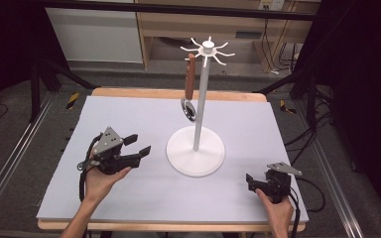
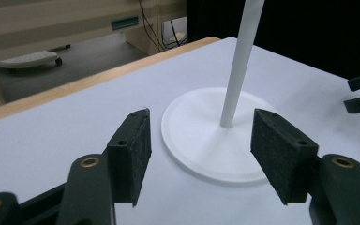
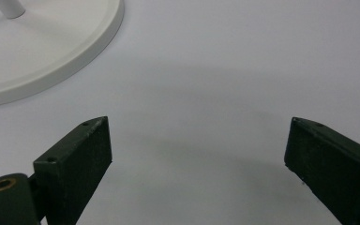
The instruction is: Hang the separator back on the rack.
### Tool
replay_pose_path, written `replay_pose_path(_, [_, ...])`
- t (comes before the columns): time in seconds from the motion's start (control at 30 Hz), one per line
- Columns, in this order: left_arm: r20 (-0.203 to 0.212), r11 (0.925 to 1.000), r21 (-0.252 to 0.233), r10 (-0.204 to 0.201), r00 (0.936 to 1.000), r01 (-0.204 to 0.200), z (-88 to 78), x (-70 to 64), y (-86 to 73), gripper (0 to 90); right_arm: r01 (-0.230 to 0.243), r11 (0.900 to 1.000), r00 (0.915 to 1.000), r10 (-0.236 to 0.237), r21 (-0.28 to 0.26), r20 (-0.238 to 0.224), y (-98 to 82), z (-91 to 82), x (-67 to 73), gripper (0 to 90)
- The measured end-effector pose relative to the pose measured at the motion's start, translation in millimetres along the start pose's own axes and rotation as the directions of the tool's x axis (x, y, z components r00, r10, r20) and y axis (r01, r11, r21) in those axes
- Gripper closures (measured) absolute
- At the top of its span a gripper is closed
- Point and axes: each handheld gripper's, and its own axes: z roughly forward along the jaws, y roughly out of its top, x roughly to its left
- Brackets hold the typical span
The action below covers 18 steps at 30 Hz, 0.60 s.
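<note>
High view shows both grippers, left and right, wide open and holding nothing, either side of the stand with 1 spoon.

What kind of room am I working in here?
Probably a lab or recording workspace: a bare white table with dark curtains and metal floor rails around it, cables on the floor, and a single white hook stand holding a spoon.
</note>
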Motion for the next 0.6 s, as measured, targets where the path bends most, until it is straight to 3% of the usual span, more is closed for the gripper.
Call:
replay_pose_path(0.27, [-0.08,0.994,0.093,-0.05,0.9955,0.058,0.4,19.8,-48.6,36.7,-0.016,1.0,0.9999,0.016,-0.004,-0.002,-0.3,-0.6,-2.7,6.9])
replay_pose_path(0.43, [-0.161,0.9871,0.133,-0.067,0.9846,0.089,-4.4,35.5,-72.0,35.7,-0.017,1.0,0.9998,0.017,0.014,0.009,-1.3,1.5,-5.7,6.8])
replay_pose_path(0.6, [-0.203,0.9832,0.144,-0.082,0.9758,0.113,-13.5,48.4,-85.2,34.5,-0.012,0.999,0.9992,0.011,0.031,0.04,-2.1,3.5,-5.6,6.1])
